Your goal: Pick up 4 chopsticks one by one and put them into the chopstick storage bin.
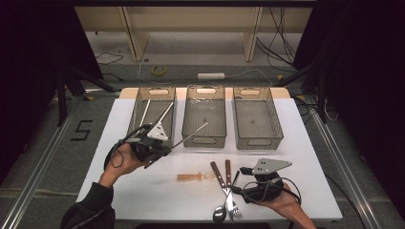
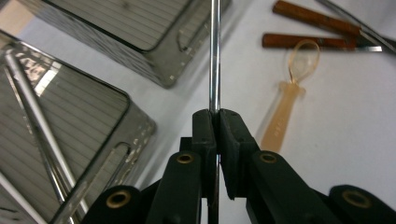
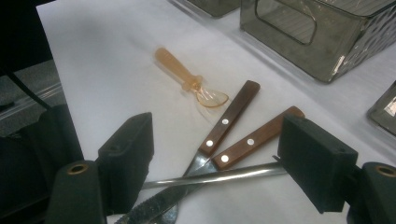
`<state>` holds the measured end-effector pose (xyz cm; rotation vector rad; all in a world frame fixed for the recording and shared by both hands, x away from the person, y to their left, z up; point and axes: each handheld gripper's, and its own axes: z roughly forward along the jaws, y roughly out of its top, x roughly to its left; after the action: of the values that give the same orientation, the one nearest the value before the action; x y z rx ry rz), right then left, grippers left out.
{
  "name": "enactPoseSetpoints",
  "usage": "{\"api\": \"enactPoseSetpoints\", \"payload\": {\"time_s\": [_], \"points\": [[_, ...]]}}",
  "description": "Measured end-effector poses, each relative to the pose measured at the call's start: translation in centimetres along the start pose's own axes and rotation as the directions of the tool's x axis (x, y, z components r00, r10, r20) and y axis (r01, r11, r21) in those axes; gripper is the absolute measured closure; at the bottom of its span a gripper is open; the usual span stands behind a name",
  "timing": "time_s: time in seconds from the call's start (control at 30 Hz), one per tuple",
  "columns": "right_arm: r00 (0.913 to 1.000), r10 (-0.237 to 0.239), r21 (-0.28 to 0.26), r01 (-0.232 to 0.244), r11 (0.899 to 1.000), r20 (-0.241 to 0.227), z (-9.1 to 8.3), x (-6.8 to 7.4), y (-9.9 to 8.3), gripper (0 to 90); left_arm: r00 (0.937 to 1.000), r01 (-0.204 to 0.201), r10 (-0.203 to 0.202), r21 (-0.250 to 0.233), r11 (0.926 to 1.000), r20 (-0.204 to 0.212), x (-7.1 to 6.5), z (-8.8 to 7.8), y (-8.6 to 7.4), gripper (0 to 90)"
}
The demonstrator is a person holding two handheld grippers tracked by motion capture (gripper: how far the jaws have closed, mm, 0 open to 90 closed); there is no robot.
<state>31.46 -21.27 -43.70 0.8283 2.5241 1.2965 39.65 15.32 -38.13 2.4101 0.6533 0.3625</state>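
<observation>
Left tongs (image 1: pixel 165 145) gripping metal rod (image 1: pixel 190 135) — three bins (image 1: pixel 205 119), cutlery (image 1: pixel 226 191)

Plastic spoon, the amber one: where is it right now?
The amber plastic spoon lies flat on the white table in the high view, between the two grippers, just left of the wooden-handled cutlery and in front of the middle bin.
</observation>
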Motion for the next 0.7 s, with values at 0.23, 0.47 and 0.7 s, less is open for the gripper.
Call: {"api": "enactPoseSetpoints", "payload": {"time_s": [0.23,0.47,0.7], "points": [[1.0000,0.001,0.000,-0.001,1.000,-0.001,0.0,0.0,0.0,28.0,0.9960,0.084,-0.086,-0.049,0.9952,-0.025,1.5,-0.5,-0.1,84.7],[1.0000,0.003,-0.002,-0.003,1.000,0.000,0.0,-0.1,0.0,28.0,0.9807,0.170,-0.178,-0.103,0.9801,-0.080,3.7,-1.3,-0.2,84.7],[1.0000,0.006,-0.003,-0.006,1.000,0.000,0.0,-0.1,0.0,28.0,0.9622,0.230,-0.245,-0.132,0.9643,-0.118,5.6,-1.4,-0.4,84.7]]}}
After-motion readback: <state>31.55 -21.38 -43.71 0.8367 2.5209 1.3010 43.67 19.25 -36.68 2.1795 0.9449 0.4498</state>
